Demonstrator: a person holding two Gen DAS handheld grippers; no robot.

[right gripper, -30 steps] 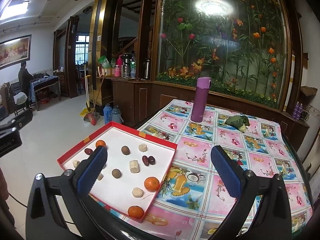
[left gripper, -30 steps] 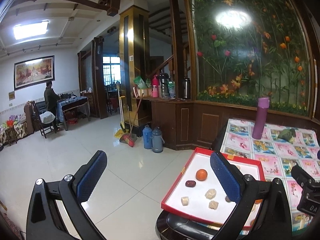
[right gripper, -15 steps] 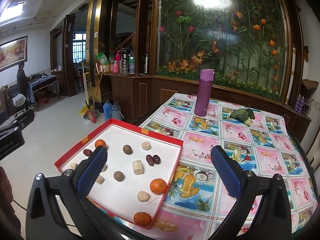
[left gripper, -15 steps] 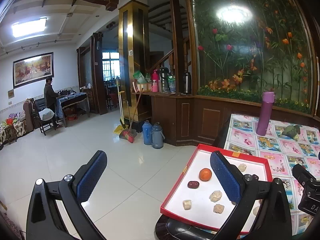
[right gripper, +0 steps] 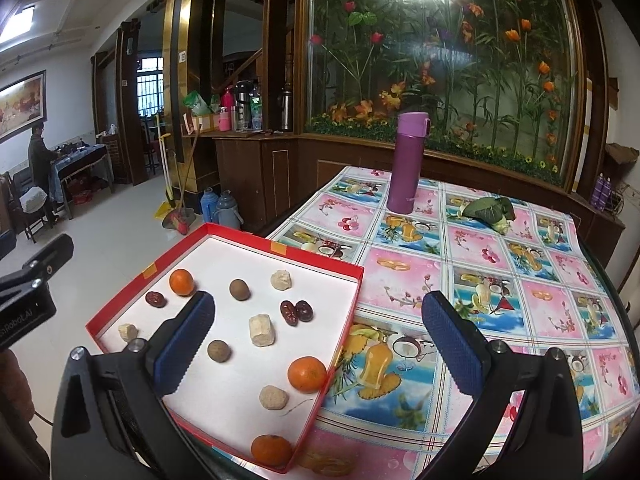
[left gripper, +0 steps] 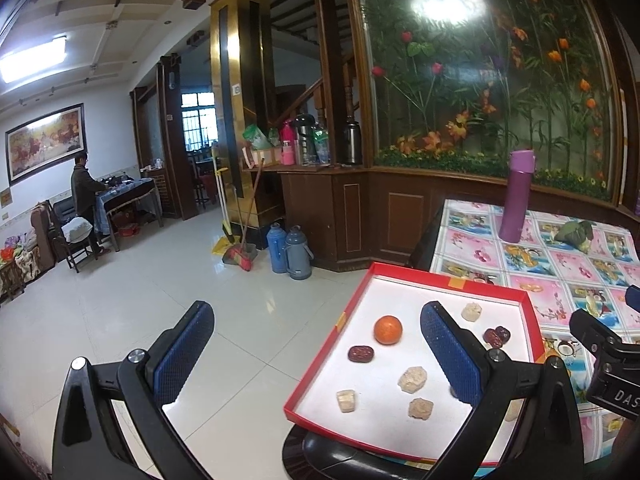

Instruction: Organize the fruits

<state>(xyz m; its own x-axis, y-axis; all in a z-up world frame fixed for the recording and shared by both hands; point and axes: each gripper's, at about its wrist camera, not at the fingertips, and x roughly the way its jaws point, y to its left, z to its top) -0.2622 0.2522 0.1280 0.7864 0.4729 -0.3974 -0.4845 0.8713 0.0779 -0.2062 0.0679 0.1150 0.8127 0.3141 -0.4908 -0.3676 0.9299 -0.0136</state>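
Note:
A red-rimmed tray [right gripper: 280, 249] with a white floor sits at the table's left edge, holding several fruits: oranges [right gripper: 307, 374], dark red dates [right gripper: 297, 312], brown round fruits [right gripper: 239, 289] and pale lumps [right gripper: 261, 330]. My right gripper [right gripper: 316, 348] hovers open above the tray's near right corner. My left gripper [left gripper: 316, 350] is open too, with its right finger over the tray [left gripper: 448, 279] and its left finger over the floor. One orange [left gripper: 387, 329] and a date [left gripper: 361, 353] lie between its fingers in that view. Neither gripper holds anything.
A purple flask [right gripper: 409, 163] stands upright at the back of the patterned tablecloth [right gripper: 500, 272], with a green leafy bundle [right gripper: 490, 209] to its right. Beyond the table stand a wooden counter and glass flower wall. A person [left gripper: 84, 190] stands far left across the tiled floor.
Both grippers have drifted forward and lower toward the tray, so the tray and fruits appear larger. Both stay open and the fruits have not moved.

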